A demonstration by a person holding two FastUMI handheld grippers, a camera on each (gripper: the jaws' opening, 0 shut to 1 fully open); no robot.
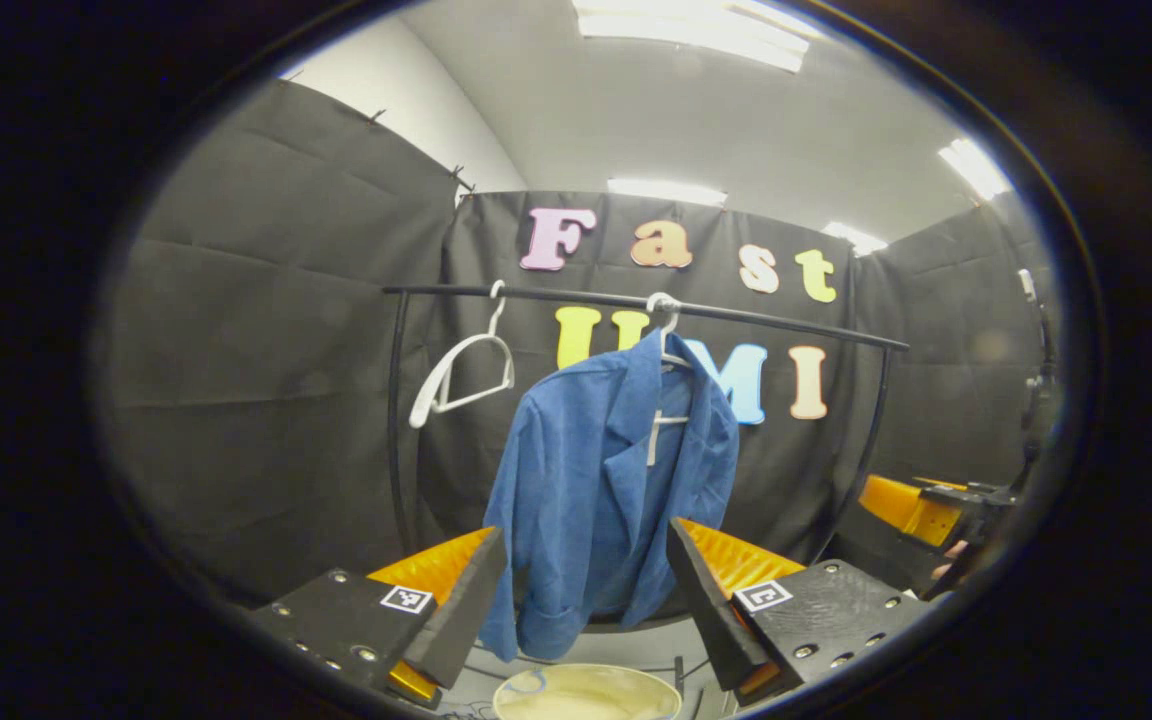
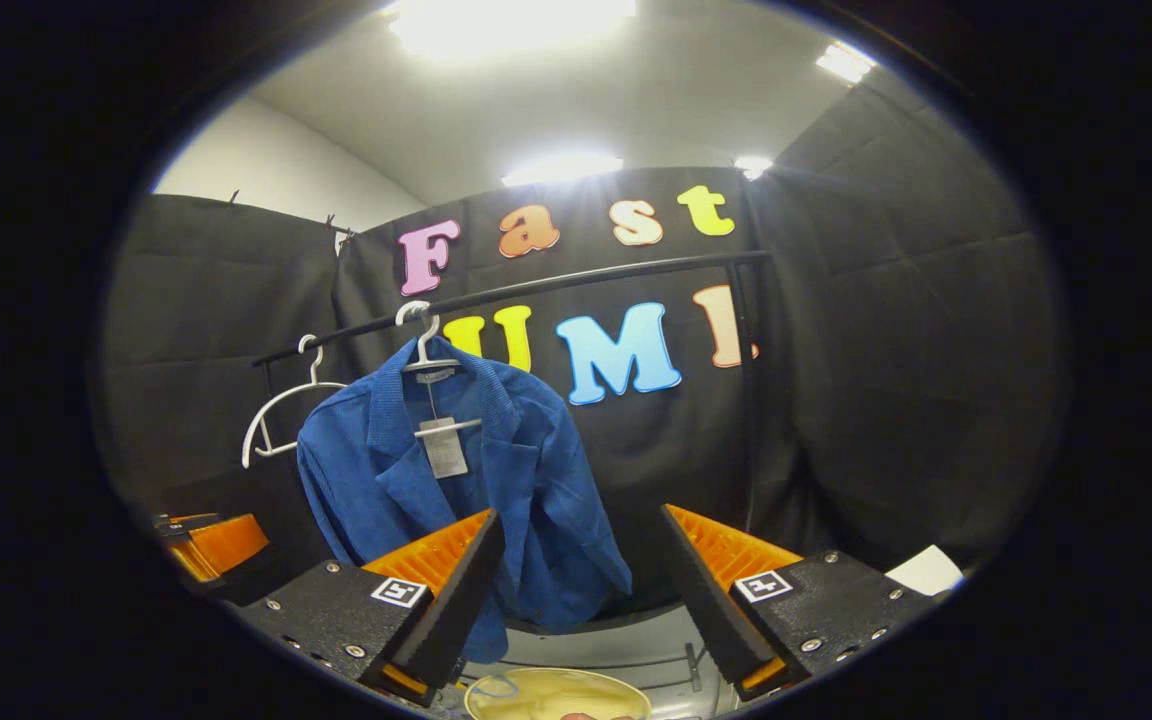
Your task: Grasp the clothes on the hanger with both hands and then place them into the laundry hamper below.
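Blue jacket (image 1: 611,480) hangs on a white hanger (image 1: 668,345) from the black rail (image 1: 556,296) of the garment rack, in front of the black booth wall. Front of the jacket falls open; one sleeve droops low on the side nearer the empty hanger. A paper tag (image 2: 444,450) dangles inside the collar.

A second white hanger (image 1: 461,370), empty, hangs on the same rail, apart from the jacket.

Cream-coloured hamper (image 1: 586,693): its rim shows below the jacket, at the bottom edge of both views.

Left claw (image 1: 581,590): spread wide, holding nothing, short of the jacket, with the hem seen between its two fingers.

Right claw (image 2: 581,585): likewise wide open and empty, pointed at the jacket's lower edge, not touching it. In the left gripper view it sits far off at the right edge (image 1: 946,510), with part of a hand (image 1: 948,560) behind it.
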